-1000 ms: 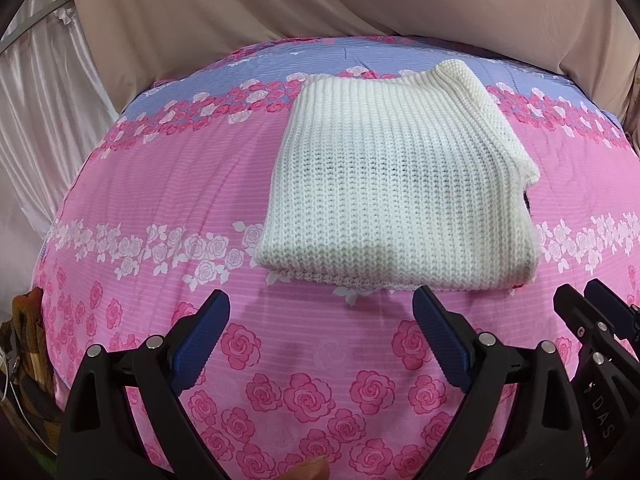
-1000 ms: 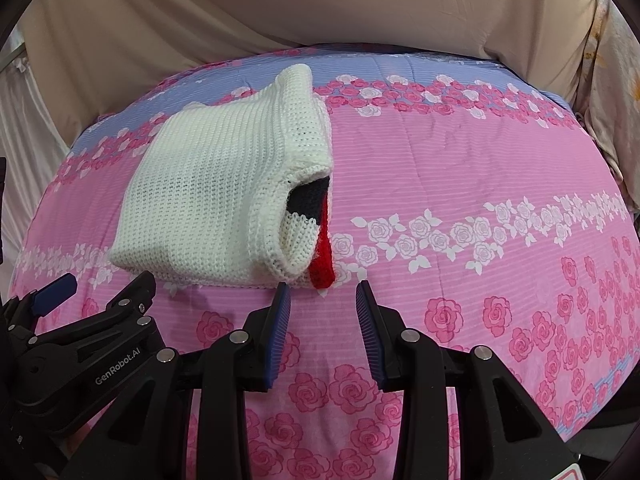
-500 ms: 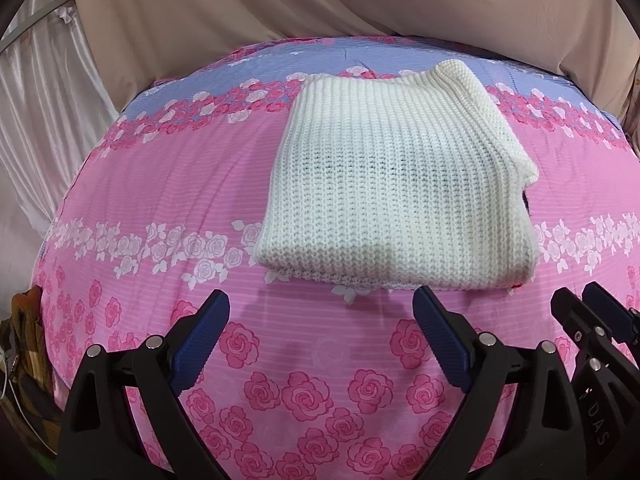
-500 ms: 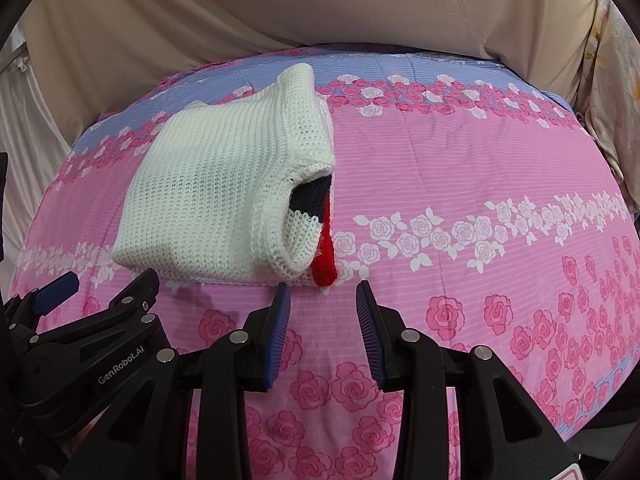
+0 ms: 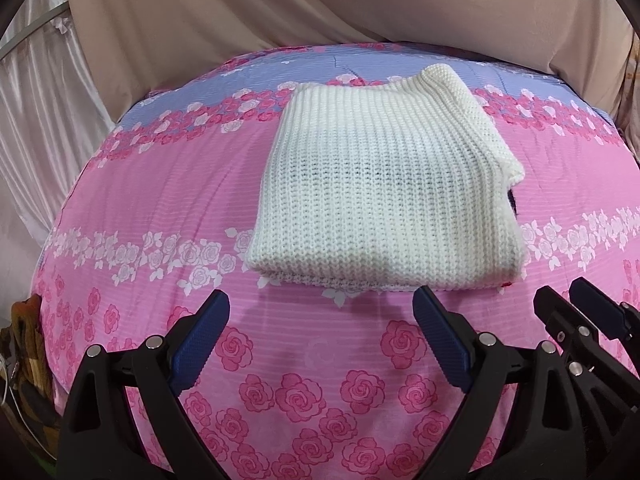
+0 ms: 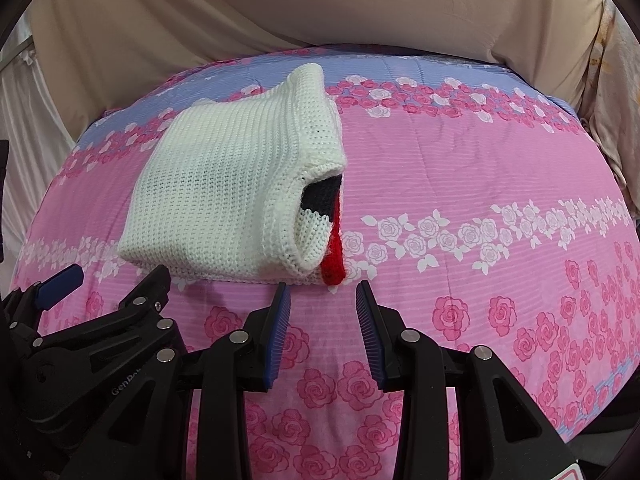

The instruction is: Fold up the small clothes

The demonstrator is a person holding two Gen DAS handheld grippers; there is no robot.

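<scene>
1. A folded cream-white chunky-knit sweater (image 5: 384, 196) lies flat on a pink bedspread printed with roses (image 5: 168, 200), which has a lilac band along its far edge.
2. In the left wrist view the sweater fills the 12 o'clock area, with its folded near edge just beyond the fingertips.
3. The left gripper (image 5: 320, 316), black with blue ribbed pads, hangs over the bedspread with its fingers spread wide and nothing between them.
4. In the right wrist view the sweater (image 6: 224, 196) sits toward 11 o'clock.
5. Its open end faces this camera, showing a navy and white striped inner layer and a red knitted strip (image 6: 334, 258) poking out at the near corner.
6. The right gripper (image 6: 322, 312) has its fingers only narrowly apart, holding nothing, with the tips just short of the sweater's near corner.
7. A beige draped cloth (image 6: 280, 8) hangs behind the bed.
8. The two grippers sit side by side, each visible at the edge of the other's view.
</scene>
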